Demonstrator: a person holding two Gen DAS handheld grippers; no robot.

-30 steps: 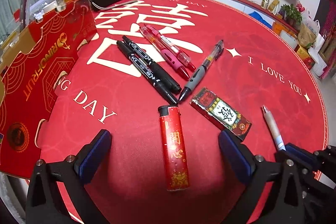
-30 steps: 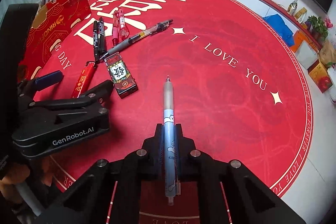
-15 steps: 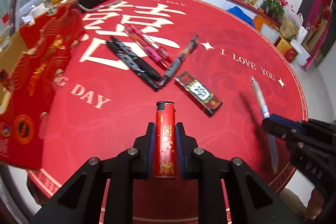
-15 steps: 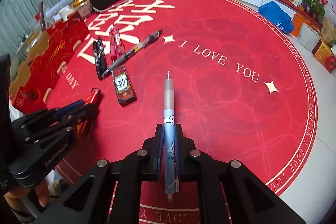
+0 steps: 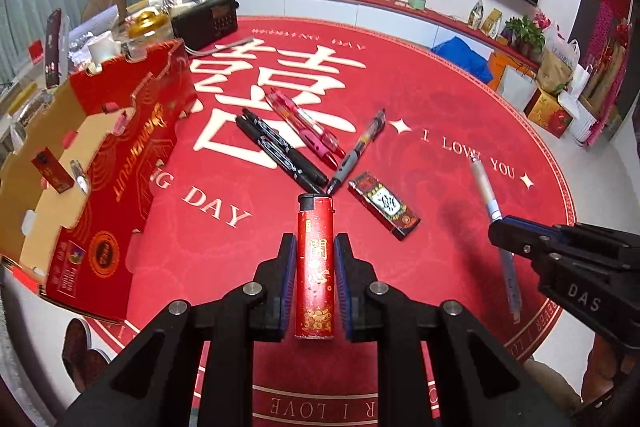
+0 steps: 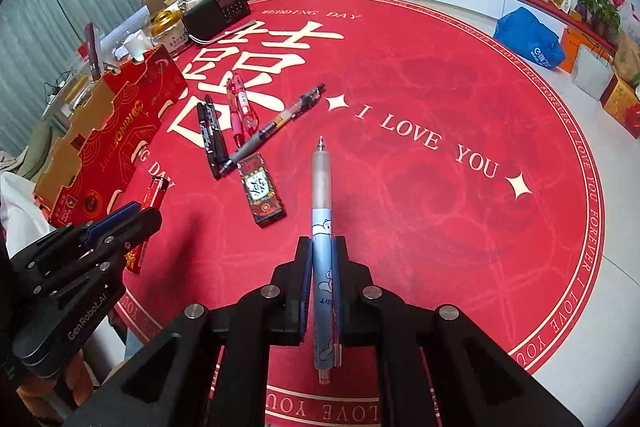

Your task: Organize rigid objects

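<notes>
My left gripper [image 5: 315,247] is shut on a red lighter [image 5: 315,267] and holds it above the red round mat [image 5: 460,99]. My right gripper [image 6: 322,247] is shut on a pale blue pen [image 6: 322,211], also lifted; the pen shows in the left wrist view [image 5: 486,191] too. On the mat lie two black markers [image 5: 280,151], two pink pens [image 5: 304,125], a grey-grip pen [image 5: 356,151] and a dark red small box [image 5: 384,205]. An open red cardboard box [image 5: 108,163] stands at the left with a small red item [image 5: 52,171] inside.
A black radio [image 5: 206,21], a gold-lidded jar [image 5: 146,23] and clutter sit behind the cardboard box. Plants, bags and boxes line the far wall and right side. The right gripper body [image 5: 572,267] hangs at the right of the left wrist view.
My left gripper has closed on the red lighter and lifted it off the mat. Both grippers have risen, the right one still holding the blue pen.
</notes>
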